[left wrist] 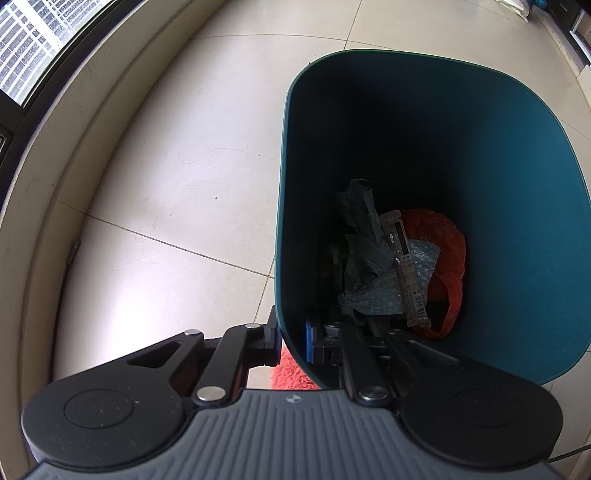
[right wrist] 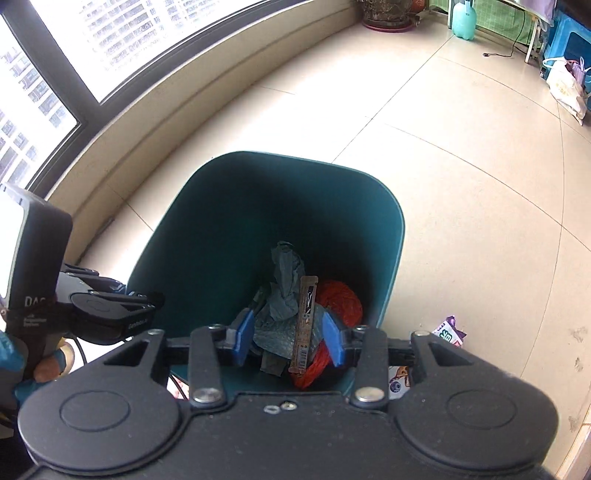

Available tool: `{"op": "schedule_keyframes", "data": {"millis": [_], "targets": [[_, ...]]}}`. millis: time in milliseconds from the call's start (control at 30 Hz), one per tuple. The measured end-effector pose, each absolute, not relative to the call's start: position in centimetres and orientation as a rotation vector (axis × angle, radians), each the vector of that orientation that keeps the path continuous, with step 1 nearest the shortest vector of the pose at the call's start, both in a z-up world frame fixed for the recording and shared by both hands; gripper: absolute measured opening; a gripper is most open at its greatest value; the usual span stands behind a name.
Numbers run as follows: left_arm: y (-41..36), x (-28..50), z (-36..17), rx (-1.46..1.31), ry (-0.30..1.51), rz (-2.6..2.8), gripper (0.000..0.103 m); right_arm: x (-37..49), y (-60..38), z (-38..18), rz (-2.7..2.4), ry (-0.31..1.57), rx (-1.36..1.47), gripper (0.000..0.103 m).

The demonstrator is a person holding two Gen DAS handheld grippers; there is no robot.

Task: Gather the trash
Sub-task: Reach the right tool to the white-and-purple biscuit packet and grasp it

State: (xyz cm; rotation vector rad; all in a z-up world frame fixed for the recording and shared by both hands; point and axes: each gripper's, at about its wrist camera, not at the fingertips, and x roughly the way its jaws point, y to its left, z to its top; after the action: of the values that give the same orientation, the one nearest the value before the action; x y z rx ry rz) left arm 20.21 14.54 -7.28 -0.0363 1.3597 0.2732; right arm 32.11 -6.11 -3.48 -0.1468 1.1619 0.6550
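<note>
A dark teal trash bin [left wrist: 517, 206] stands on the tiled floor; it also shows in the right wrist view [right wrist: 177, 236]. Inside lie an orange net bag [left wrist: 448, 243], grey crumpled plastic [left wrist: 362, 221], bubble wrap [left wrist: 373, 295] and a long narrow wrapper [left wrist: 406, 266]. My left gripper [left wrist: 291, 341] is shut on the bin's near rim, one finger outside and one inside. My right gripper [right wrist: 291, 339] is open and empty, above the bin's mouth. The same trash shows below it: the orange net [right wrist: 340, 299], the grey plastic [right wrist: 284, 273] and the wrapper [right wrist: 304, 325].
A purple-and-white wrapper [right wrist: 448, 330] lies on the floor right of the bin. A pink mat [left wrist: 291, 373] lies under the bin. A low wall with windows [right wrist: 129, 122] runs on the left. A plant pot [right wrist: 386, 14], a green bottle [right wrist: 464, 20] and bags [right wrist: 565, 86] stand far off.
</note>
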Motion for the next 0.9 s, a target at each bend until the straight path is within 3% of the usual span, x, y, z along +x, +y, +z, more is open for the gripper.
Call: {"op": "schedule_keyframes", "data": {"millis": [200, 467, 900], "targets": [[14.6, 20.3, -7.3, -0.043, 1.366, 0.277, 0.011, 32.8, -12.9, -2.9, 0.554, 1.135, -0.067, 0.050], [14.4, 20.5, -7.3, -0.030, 1.369, 0.286, 0.011, 35.0, -17.9, -10.9, 0.395, 1.250, 0.004, 0.059], [14.4, 20.4, -7.4, -0.028, 1.368, 0.278, 0.011, 37.7, -17.8, -23.9, 0.281, 1.343, 0.155, 0.098]]}}
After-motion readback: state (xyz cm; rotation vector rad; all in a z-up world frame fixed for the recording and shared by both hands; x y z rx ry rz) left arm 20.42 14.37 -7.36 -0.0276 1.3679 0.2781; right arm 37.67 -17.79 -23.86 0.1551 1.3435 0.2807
